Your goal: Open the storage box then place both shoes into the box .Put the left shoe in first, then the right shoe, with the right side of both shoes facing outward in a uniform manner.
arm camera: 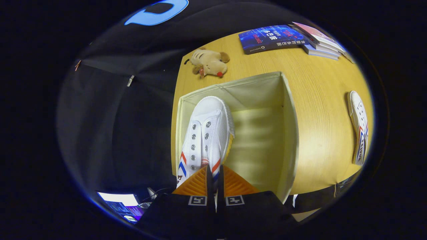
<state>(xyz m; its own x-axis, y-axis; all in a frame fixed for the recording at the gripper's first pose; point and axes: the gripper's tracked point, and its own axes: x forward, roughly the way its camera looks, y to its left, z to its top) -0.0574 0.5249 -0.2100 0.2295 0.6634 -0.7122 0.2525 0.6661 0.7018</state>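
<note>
One white canvas shoe (pixel 206 133) pinched by heel in claw (pixel 215 176); above square fabric box (pixel 290 133); wood-grain table (pixel 320 100).

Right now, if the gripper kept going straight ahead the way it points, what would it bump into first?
The gripper has its fingers shut on the white shoe, which juts ahead over the open box. Straight on, the shoe's toe would probably meet the box's far wall or floor first; depth is unclear.

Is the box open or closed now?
Open. The box has no lid over it; its inner walls and floor show, and the gripper holds a shoe over it.
</note>
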